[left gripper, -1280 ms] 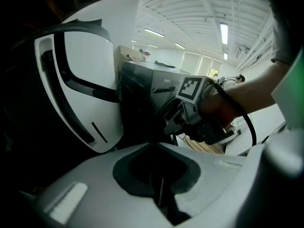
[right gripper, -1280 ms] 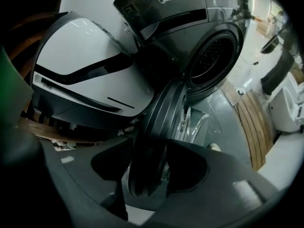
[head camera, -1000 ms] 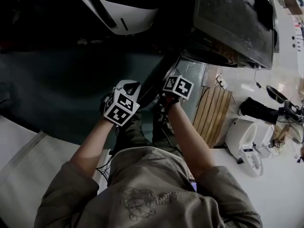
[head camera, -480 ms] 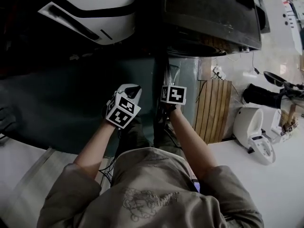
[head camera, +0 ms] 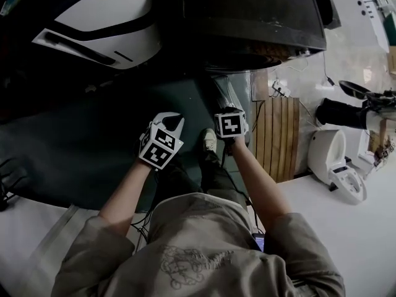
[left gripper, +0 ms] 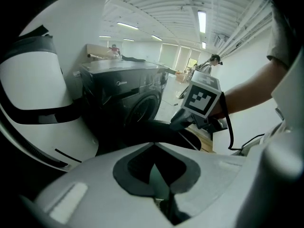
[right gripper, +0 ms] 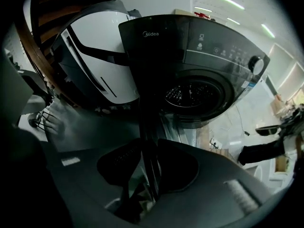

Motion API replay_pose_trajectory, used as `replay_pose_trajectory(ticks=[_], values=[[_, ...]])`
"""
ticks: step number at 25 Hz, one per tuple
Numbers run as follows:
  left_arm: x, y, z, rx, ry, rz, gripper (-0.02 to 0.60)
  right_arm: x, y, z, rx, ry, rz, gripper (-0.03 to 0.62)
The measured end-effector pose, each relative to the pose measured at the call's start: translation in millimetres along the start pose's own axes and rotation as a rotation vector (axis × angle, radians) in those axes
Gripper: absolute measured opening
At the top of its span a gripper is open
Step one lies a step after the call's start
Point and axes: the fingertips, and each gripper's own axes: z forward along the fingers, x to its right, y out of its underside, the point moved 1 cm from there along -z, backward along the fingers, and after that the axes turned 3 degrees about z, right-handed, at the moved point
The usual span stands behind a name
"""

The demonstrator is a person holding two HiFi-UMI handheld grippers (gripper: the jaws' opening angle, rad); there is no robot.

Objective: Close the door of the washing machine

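The washing machine's door (right gripper: 146, 127) stands open, swung out edge-on toward the person, a thin dark strip running down from the machine's front into the right gripper (right gripper: 148, 148). Its jaws are pressed against that edge from both sides, gripping it. At 1 o'clock from the grip, the round drum opening (right gripper: 190, 93) is uncovered in the dark front-loading washing machine (right gripper: 199, 56), with the control panel and a knob above it.

In the head view the left gripper (head camera: 166, 124) hovers just beside the right one, at its 9 o'clock, apart from the door. Its jaws are brought together with nothing between them.

The washer sits at 12 o'clock from the two grippers. A white rounded appliance with black stripes (head camera: 105, 23) stands at 10 o'clock, touching or just beside the washer. A slatted wooden board (head camera: 278, 135) lies on the floor at 3 o'clock, and dark floor (head camera: 74, 135) spreads to 9 o'clock.
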Motion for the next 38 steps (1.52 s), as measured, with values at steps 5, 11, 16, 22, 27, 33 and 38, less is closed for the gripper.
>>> replay_pose_trajectory(ticks=[5,11,16,22,27,33,38], values=[[6.2,-13.7,11.8,0.001,-0.001,0.009,0.0,34.3,-12.6,-2.1,0.036,0.056,-0.089,0.144],[10.3,-36.9,22.5,0.028,0.017,-0.018,0.0,63.4,-34.4,1.8,0.129,0.085,-0.143,0.16],[8.7,-56.2,30.8,0.031,0.0,0.006,0.0,84.2,-48.3,3.0,0.158,0.126,-0.196,0.166],[5.1,-78.0,45.5,0.042,-0.012,-0.029,0.0,100.9,-64.6,3.7,0.187,0.166,-0.237,0.169],[0.9,-90.8,59.1,0.047,-0.03,-0.06,0.0,109.7,-73.5,4.5,0.226,0.187,-0.203,0.175],[-3.7,-110.8,70.1,0.068,-0.042,-0.079,0.0,120.2,-85.8,5.6,0.24,0.214,-0.202,0.175],[-10.5,-108.6,69.3,0.059,-0.065,-0.088,0.0,130.0,-99.5,7.8,0.259,0.24,-0.209,0.173]])
